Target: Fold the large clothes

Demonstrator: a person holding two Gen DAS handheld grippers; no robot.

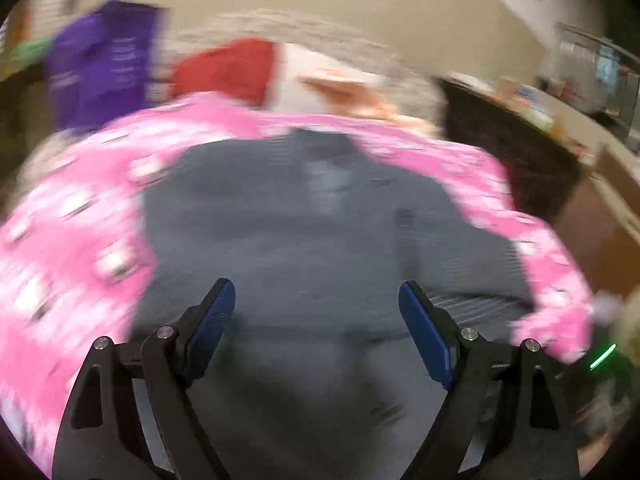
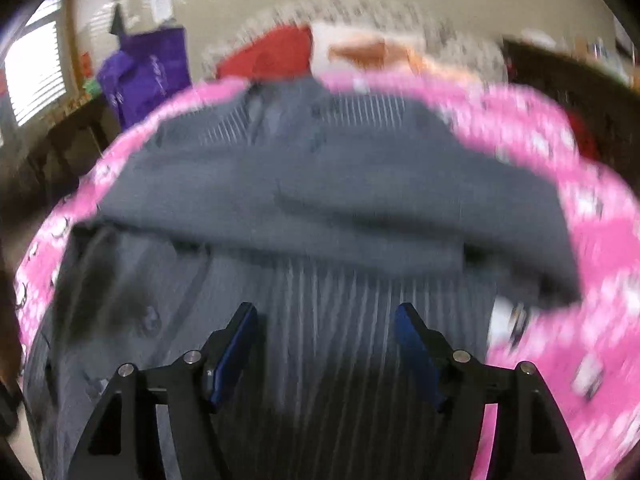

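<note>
A large dark grey garment with fine light stripes (image 1: 304, 216) lies spread on a pink patterned blanket (image 1: 72, 216). Both views are motion-blurred. My left gripper (image 1: 316, 300) is open and empty, above the garment's near part. In the right wrist view the garment (image 2: 320, 184) has a fold lying across its middle, over the pink blanket (image 2: 592, 320). My right gripper (image 2: 326, 320) is open and empty, above the striped near part of the garment.
Beyond the blanket are a red cushion (image 1: 228, 68), a purple bag (image 1: 104, 64) at the left, and peach and white cloth (image 1: 344, 92). A dark table (image 1: 516, 148) with clutter stands at the right. The red cushion (image 2: 272, 56) and purple bag (image 2: 148, 72) show in the right view too.
</note>
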